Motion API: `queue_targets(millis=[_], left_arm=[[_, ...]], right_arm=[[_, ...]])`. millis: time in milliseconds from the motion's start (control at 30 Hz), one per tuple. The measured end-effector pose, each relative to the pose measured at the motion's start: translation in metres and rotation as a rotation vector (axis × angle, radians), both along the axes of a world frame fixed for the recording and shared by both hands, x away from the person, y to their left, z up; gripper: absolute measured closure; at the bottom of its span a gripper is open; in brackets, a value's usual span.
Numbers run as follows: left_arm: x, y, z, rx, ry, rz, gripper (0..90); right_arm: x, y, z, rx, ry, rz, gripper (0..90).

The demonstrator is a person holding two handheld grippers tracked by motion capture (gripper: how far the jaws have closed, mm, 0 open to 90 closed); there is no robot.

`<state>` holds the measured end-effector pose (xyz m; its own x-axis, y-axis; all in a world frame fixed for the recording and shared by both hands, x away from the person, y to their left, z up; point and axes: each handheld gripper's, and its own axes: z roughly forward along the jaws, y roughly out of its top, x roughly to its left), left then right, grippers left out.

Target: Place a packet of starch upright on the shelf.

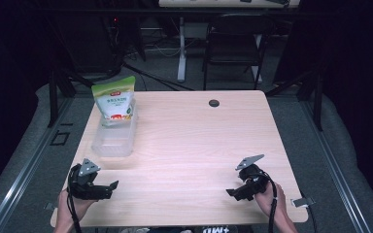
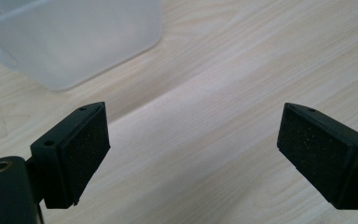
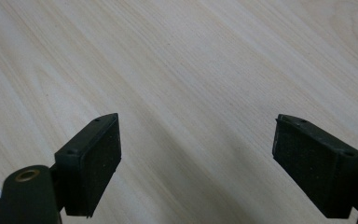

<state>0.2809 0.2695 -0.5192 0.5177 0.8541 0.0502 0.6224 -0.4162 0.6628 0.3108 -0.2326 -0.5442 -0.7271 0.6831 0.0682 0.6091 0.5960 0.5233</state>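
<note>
Frosted rectangular plastic tub (image 1: 112, 141), glossy pouch (image 1: 115, 101)

You work on a pale, matt wood-grain table (image 1: 199, 141); the container (image 2: 74, 42) looks like frosted translucent plastic, the pouch (image 1: 114, 99) glossy, and your jaw pads matt black, finely grainy.

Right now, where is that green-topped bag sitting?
In the high view, the bag stands upright at the far end of the clear plastic tub, on the table's far left, ahead of the left gripper.

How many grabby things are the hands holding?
2. The left hand-held gripper is near the table's front left; the right hand-held gripper is near its front right. Both are open.
</note>
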Motion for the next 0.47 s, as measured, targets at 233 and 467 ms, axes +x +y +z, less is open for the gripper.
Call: queue_targets(millis=[233, 467], left_arm=[[-0.0011, 0.0008, -0.006, -0.007, -0.003, 0.001, 8.8], [-0.0009, 0.0053, -0.0081, -0.016, -0.001, 0.015, 8.9]], right_arm=[[0.0002, -0.0004, 0.0004, -0.005, 0.001, 0.001, 14.8], [0.0009, -0.0003, -0.0006, -0.009, 0.007, 0.003, 14.8]])
